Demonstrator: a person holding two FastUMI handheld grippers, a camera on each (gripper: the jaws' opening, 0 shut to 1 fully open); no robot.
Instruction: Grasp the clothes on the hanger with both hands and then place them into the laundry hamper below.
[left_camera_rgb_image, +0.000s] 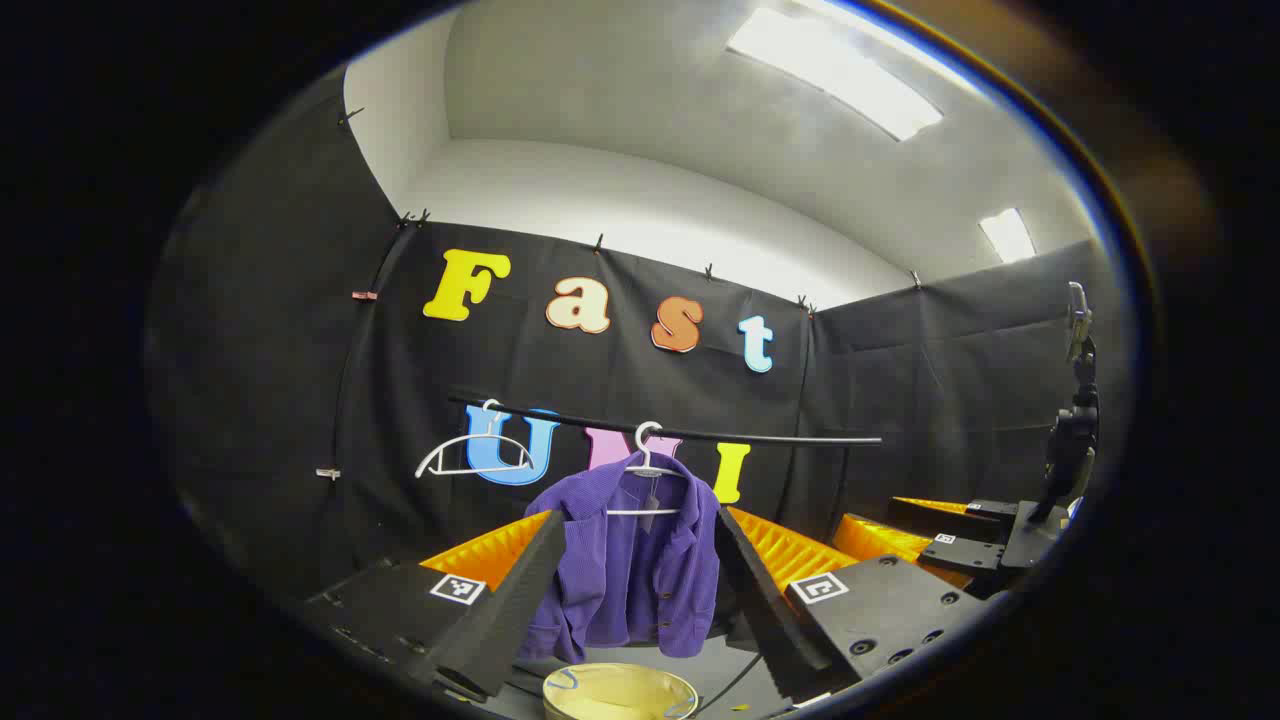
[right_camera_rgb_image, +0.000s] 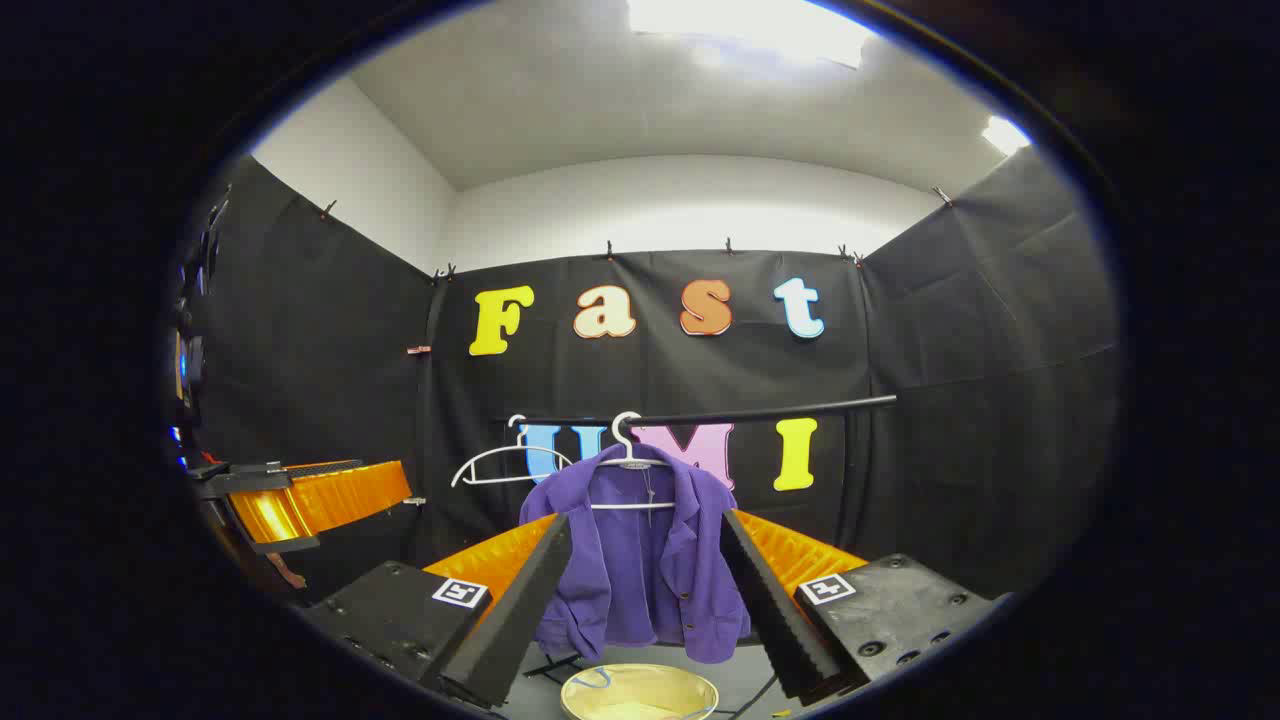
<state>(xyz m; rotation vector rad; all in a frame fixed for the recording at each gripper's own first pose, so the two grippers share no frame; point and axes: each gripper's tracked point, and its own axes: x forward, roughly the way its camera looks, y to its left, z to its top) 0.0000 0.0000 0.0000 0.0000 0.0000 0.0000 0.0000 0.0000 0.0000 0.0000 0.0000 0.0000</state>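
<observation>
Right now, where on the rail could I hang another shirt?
The rail is bare to the right of the purple jacket, out to its end. To the left it's crowded: the empty white hanger sits close beside the jacket's own hanger.

Jacket (right_camera_rgb_image: 645, 555) on hanger (right_camera_rgb_image: 628, 455) on rail (right_camera_rgb_image: 760, 411); hamper (right_camera_rgb_image: 640, 692) below, apparently just forward.

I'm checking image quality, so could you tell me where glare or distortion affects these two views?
Left gripper view: ceiling light glares white, rail bows from fisheye. Right gripper view: ceiling light blows out; purple jacket stays sharp and evenly lit.
</observation>
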